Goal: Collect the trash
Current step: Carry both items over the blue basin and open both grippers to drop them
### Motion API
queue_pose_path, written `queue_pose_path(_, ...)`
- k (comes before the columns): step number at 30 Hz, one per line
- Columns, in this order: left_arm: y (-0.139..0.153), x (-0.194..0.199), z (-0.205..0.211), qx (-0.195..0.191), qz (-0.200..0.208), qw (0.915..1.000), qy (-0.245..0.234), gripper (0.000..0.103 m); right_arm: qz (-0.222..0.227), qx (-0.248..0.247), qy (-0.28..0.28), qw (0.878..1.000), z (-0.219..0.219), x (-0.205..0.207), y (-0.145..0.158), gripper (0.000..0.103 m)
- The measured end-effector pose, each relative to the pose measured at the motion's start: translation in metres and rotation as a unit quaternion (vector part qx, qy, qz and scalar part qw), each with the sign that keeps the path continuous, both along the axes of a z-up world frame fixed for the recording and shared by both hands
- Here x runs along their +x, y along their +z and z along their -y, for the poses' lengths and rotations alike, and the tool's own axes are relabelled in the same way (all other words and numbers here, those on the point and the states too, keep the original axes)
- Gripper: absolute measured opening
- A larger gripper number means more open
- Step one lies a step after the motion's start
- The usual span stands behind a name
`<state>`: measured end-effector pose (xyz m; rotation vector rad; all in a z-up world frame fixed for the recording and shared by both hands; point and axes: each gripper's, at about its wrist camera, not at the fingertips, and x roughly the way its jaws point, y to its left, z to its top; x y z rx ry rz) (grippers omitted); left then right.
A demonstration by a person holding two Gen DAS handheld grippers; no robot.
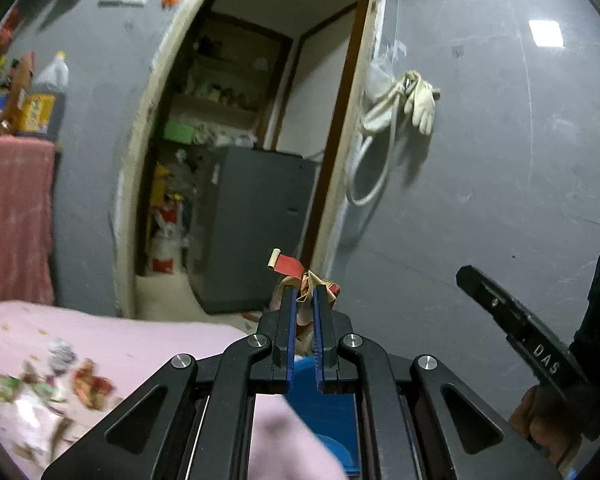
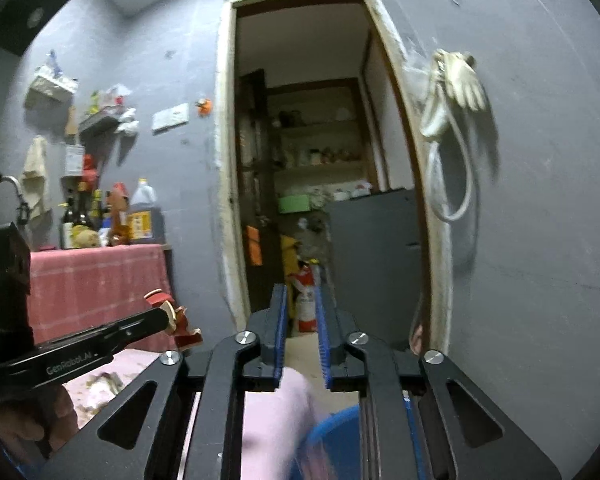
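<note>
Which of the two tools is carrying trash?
The left tool: crumpled red and tan wrappers sit between its fingers; the right tool carries nothing.

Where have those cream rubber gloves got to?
The gloves hang on the grey wall just right of the doorway, above a looped white hose; both views show them.

Both tools are held about level, the left tool (image 1: 303, 294) clamped shut, the right tool (image 2: 302, 300) closed and empty.

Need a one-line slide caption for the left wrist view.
Left gripper shut on crumpled red-and-tan wrapper, raised before grey wall doorway.
</note>
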<state>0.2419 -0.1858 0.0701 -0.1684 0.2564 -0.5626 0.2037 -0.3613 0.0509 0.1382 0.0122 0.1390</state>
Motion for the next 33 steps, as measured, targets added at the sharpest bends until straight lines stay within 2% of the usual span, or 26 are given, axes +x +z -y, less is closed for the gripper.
queue_pose_path(4, -0.016, 0.025, 0.027, 0.001, -0.048, 0.9987, -0.018, 0.006, -0.044, 0.024, -0.017, 0.999, 0.024, 0.019, -0.024, 0.01)
queue_pose_path(7, -0.031, 0.04, 0.047, 0.019, -0.08, 0.9961, -0.033, 0.006, -0.075, 0.042, -0.024, 0.996, 0.038, 0.027, -0.04, 0.01)
queue_pose_path(14, -0.068, 0.064, 0.074, 0.042, -0.154, 0.9851, -0.063, 0.007, -0.109, 0.075, -0.037, 0.991, 0.062, 0.03, -0.057, 0.011)
queue_pose_path(17, -0.077, 0.071, 0.08, 0.05, -0.177, 0.9806, -0.068, 0.011, -0.118, 0.085, -0.041, 0.988, 0.068, 0.031, -0.061, 0.017)
queue_pose_path(19, -0.08, 0.073, 0.081, 0.055, -0.182, 0.9792, -0.07, 0.014, -0.12, 0.092, -0.045, 0.988, 0.072, 0.03, -0.063, 0.025)
queue_pose_path(22, -0.086, 0.073, 0.082, 0.057, -0.187, 0.9781, -0.072, 0.029, -0.12, 0.095, -0.048, 0.987, 0.075, 0.029, -0.063, 0.027)
queue_pose_path(28, -0.08, 0.069, 0.071, 0.05, -0.181, 0.9808, -0.054, 0.034, -0.121, 0.098, -0.051, 0.987, 0.076, 0.029, -0.063, 0.03)
queue_pose_path(31, -0.071, 0.064, 0.057, 0.041, -0.166, 0.9848, -0.031, 0.045, -0.116, 0.097, -0.049, 0.987, 0.074, 0.029, -0.06, 0.04)
queue_pose_path(33, -0.063, 0.059, 0.044, 0.033, -0.151, 0.9878, -0.015, 0.049, -0.11, 0.096, -0.045, 0.988, 0.071, 0.029, -0.056, 0.047)
